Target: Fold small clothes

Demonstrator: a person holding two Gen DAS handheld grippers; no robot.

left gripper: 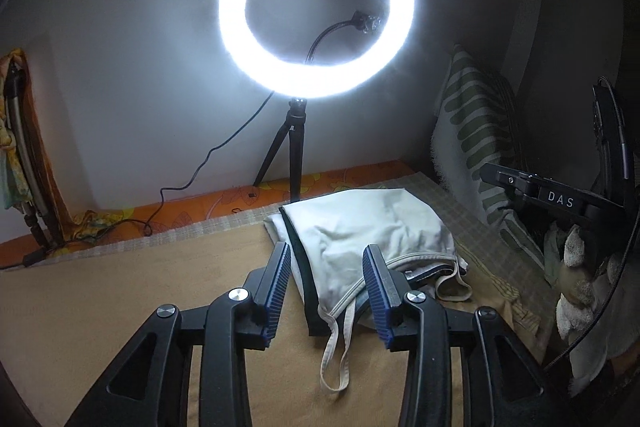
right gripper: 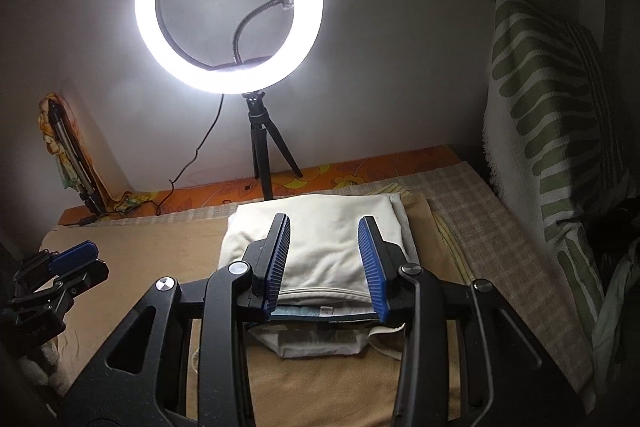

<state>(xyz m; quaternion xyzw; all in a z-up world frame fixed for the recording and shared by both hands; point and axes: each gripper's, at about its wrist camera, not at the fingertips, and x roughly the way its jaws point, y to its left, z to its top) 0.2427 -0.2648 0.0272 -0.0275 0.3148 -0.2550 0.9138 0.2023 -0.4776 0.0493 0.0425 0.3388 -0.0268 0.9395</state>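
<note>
Both my grippers hang partly open and hold nothing. My left gripper (left gripper: pixel 326 267) has released; the white garment (left gripper: pixel 360 231) lies on the tan blanket (left gripper: pixel 140 267) below and beyond its fingers, crumpled, dark-edged on one side, one thin strap (left gripper: pixel 340 343) trailing back toward me between them. My right gripper (right gripper: pixel 324 259) is released too, above the same one garment (right gripper: pixel 320 227), which looks folded flat from here. One ring light (right gripper: pixel 228 3) stands beyond the fingertips.
</note>
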